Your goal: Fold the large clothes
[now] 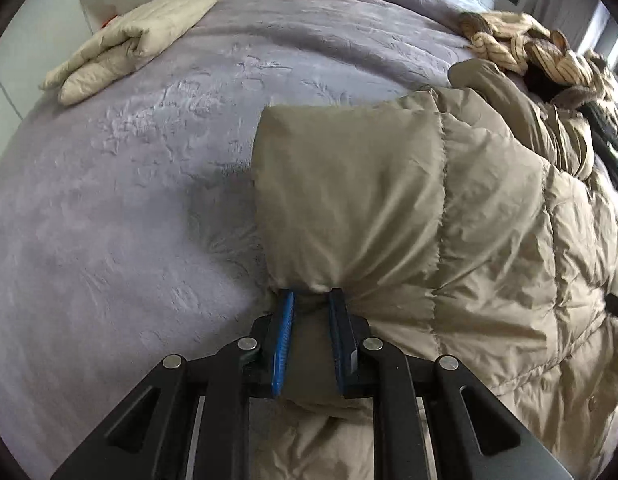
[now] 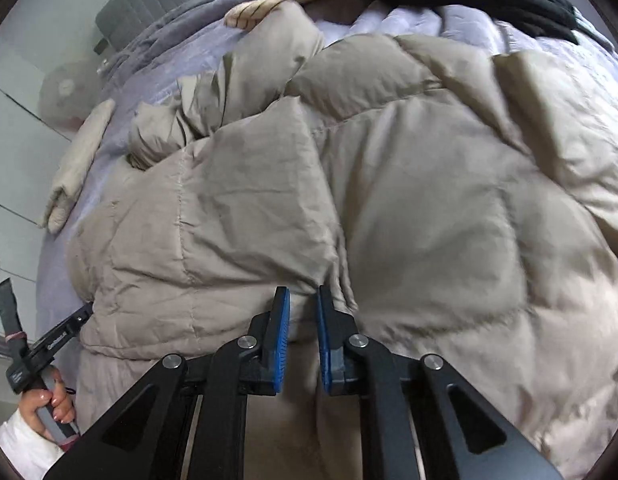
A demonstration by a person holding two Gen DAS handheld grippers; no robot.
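Soft daylight, fisheye-warped dark edges, slight blur at right.

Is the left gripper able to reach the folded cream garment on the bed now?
Probably not yet: the left gripper is shut on the beige coat; the cream garment lies across bare blanket.

Right gripper pinching beige puffer coat edge; left gripper grips coat's far-left corner.

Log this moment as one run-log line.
left hand-held gripper: shut on beige puffer coat hem | right hand-held gripper: shut on coat hem | coat: spread on purple blanket
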